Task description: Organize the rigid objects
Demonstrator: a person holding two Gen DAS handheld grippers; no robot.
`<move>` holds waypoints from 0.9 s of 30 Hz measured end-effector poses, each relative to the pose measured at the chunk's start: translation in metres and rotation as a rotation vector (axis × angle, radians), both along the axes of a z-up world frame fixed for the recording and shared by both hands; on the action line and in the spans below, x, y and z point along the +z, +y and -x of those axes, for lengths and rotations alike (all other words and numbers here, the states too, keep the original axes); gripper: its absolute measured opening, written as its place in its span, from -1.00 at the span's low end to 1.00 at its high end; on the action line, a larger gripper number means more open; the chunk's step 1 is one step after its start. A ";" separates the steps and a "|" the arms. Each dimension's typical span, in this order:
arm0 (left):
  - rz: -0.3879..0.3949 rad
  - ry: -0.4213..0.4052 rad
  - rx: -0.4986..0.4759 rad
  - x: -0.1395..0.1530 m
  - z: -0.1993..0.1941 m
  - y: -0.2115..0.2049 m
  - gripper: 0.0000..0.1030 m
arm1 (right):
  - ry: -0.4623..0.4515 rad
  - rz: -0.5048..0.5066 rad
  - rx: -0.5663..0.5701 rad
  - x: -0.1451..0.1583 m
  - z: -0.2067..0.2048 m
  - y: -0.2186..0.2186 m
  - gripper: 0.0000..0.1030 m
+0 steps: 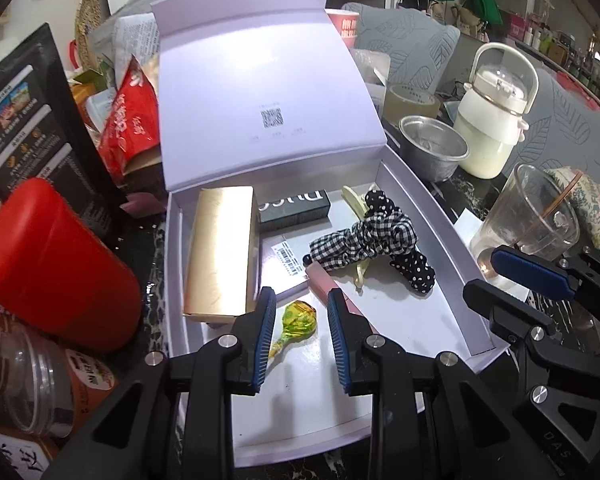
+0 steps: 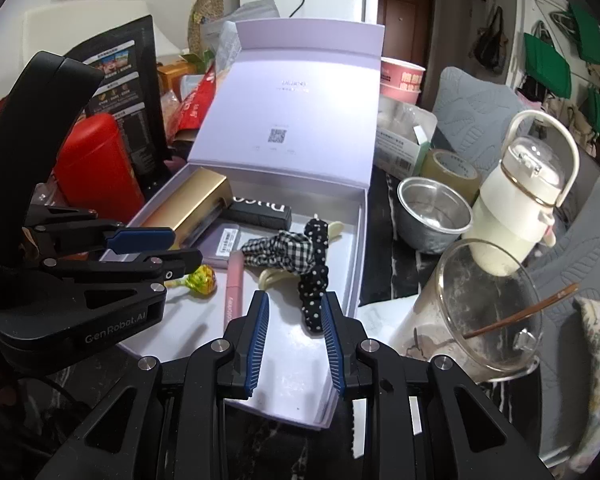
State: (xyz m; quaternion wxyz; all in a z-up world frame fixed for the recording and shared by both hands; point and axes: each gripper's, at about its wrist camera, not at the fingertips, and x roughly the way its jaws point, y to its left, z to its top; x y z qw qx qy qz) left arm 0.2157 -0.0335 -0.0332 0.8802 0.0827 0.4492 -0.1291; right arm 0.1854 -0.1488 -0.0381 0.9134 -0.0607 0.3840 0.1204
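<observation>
An open lilac box (image 1: 432, 216) (image 2: 362, 240) holds a gold case (image 1: 220, 252) (image 2: 188, 210), a black box (image 1: 294, 206) (image 2: 260, 212), a pink tube (image 1: 340, 300) (image 2: 233, 284), a checked and dotted hair clip (image 1: 372, 240) (image 2: 300, 256) and a green-yellow wrapped lollipop (image 1: 298, 322) (image 2: 200, 278). My left gripper (image 1: 302, 300) (image 2: 168, 246) is open above the lollipop, which lies between its fingers, not gripped. My right gripper (image 2: 294, 302) (image 1: 480, 276) is open and empty over the box's near right part, close to the clip's dotted end.
A red canister (image 1: 56, 268) (image 2: 96, 160) and a clear jar (image 1: 32, 376) stand left of the box. On the right are a glass cup with a spoon (image 1: 528, 220) (image 2: 488, 308), a metal bowl (image 1: 434, 148) (image 2: 434, 214), a white jug (image 1: 494, 120) (image 2: 516, 196) and a tape roll (image 2: 452, 170).
</observation>
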 end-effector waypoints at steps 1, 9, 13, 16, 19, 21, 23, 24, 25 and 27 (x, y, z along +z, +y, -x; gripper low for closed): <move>0.000 -0.007 0.005 0.004 0.001 0.001 -0.49 | -0.007 0.000 0.002 0.003 0.002 0.000 -0.47; 0.015 -0.069 0.046 0.034 0.023 0.015 -0.49 | -0.078 0.002 0.017 0.029 0.021 0.003 -0.47; 0.037 -0.075 0.059 0.044 0.037 0.021 -0.49 | -0.099 -0.001 0.028 0.038 0.034 0.005 -0.47; 0.039 -0.094 0.071 0.052 0.048 0.025 -0.49 | -0.115 -0.006 0.036 0.045 0.044 0.006 -0.47; 0.059 -0.099 0.073 0.061 0.060 0.028 -0.49 | -0.132 -0.006 0.041 0.051 0.055 0.008 -0.47; 0.065 -0.106 0.070 0.066 0.068 0.029 -0.49 | -0.145 -0.005 0.043 0.055 0.063 0.008 -0.45; 0.070 -0.124 0.068 0.072 0.077 0.030 -0.48 | -0.159 -0.008 0.041 0.060 0.070 0.008 -0.31; 0.076 -0.132 0.065 0.076 0.082 0.031 -0.47 | -0.165 -0.013 0.040 0.063 0.074 0.007 -0.29; 0.084 -0.137 0.064 0.079 0.087 0.032 -0.29 | -0.168 -0.016 0.040 0.064 0.076 0.007 -0.26; 0.097 -0.157 0.062 0.086 0.096 0.034 0.43 | -0.176 -0.022 0.039 0.069 0.083 0.006 -0.17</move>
